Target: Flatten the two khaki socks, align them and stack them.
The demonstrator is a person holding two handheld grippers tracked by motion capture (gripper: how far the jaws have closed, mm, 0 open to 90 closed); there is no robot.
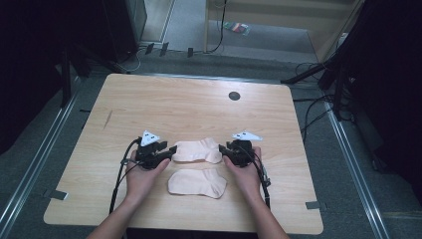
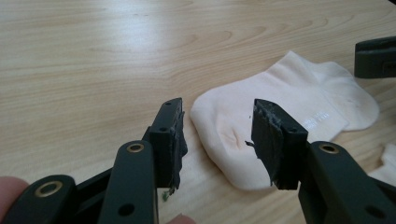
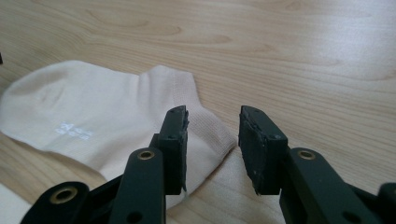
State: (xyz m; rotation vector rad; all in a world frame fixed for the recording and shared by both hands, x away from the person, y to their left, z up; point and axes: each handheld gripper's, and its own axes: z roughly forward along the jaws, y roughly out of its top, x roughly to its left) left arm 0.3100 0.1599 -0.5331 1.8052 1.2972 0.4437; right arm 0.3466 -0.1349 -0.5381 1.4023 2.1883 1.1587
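In the high view, two cream ankle socks lie flat near the lower middle of the wooden table [image 1: 149,102]. The far sock [image 1: 197,150] stretches sideways between the two grippers, and the near sock [image 1: 197,182] lies just below it in the frame, apart from it.

The left gripper [image 1: 172,149] sits at the left end of the far sock, held in the person's left hand [image 1: 142,172]. In the left gripper view its jaws stand apart with nothing pinched; the sock's rounded end [image 2: 224,135] lies on the table just beyond and between them.

The right gripper [image 1: 221,148] sits at the sock's right end, in the right hand [image 1: 247,172]. In the right gripper view its jaws are also parted and empty, with the ribbed cuff [image 3: 205,130] lying flat under the gap, towards the left jaw.
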